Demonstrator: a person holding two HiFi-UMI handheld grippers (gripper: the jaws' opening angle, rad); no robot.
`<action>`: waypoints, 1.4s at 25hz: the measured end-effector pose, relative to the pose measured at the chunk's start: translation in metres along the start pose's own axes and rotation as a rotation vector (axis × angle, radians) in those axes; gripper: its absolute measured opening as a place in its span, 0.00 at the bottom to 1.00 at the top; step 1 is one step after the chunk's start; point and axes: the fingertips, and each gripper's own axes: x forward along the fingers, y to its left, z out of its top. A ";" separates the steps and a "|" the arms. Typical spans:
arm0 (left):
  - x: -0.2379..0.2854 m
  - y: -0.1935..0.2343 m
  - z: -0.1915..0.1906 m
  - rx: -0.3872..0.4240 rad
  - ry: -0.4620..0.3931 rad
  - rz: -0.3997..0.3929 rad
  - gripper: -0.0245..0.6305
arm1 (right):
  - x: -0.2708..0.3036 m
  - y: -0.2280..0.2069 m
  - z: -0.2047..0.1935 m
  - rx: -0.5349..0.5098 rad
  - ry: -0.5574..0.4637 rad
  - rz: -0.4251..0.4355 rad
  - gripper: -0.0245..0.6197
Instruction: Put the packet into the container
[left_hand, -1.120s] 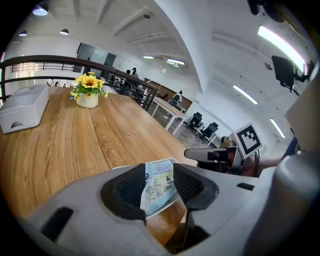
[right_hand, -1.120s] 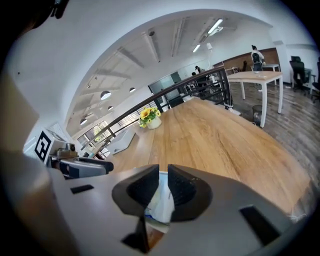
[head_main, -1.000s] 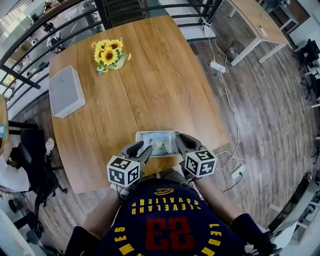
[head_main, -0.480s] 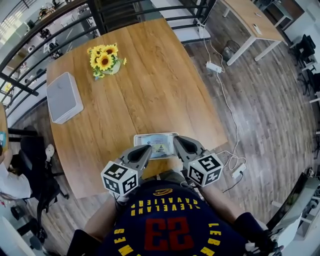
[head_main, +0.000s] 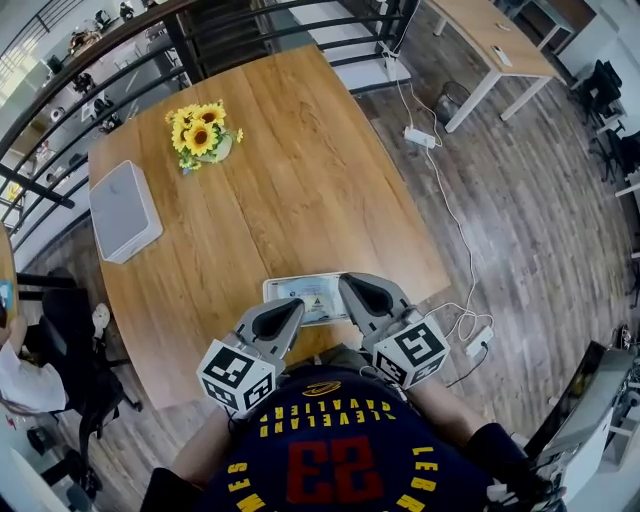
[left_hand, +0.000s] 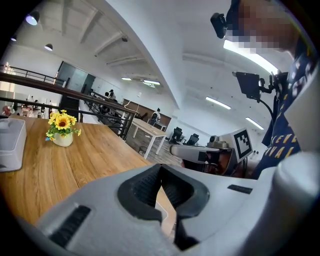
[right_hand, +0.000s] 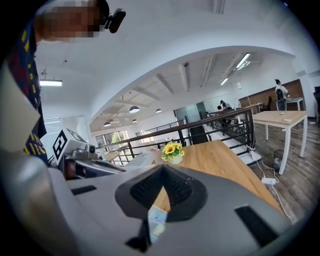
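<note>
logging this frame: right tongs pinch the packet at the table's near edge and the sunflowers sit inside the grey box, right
Not quite. The sunflowers stand on the table, apart from the grey box, not inside it; the head view shows that. The right tongs do pinch the packet at the table's near edge.

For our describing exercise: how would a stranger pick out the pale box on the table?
Find the large wooden table. Near its left edge sits the pale grey box, left of the sunflowers. It is the only plain, rounded-cornered block; the packet is flat and printed.
</note>
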 end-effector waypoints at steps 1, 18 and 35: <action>-0.002 -0.001 0.004 0.005 -0.010 0.000 0.05 | -0.001 0.002 0.006 -0.010 -0.017 0.006 0.06; -0.004 0.002 0.021 0.015 -0.052 0.022 0.05 | 0.003 0.022 0.025 -0.032 -0.058 0.058 0.06; 0.006 0.000 0.008 0.012 -0.032 0.021 0.05 | -0.003 0.024 0.014 -0.051 -0.051 0.067 0.06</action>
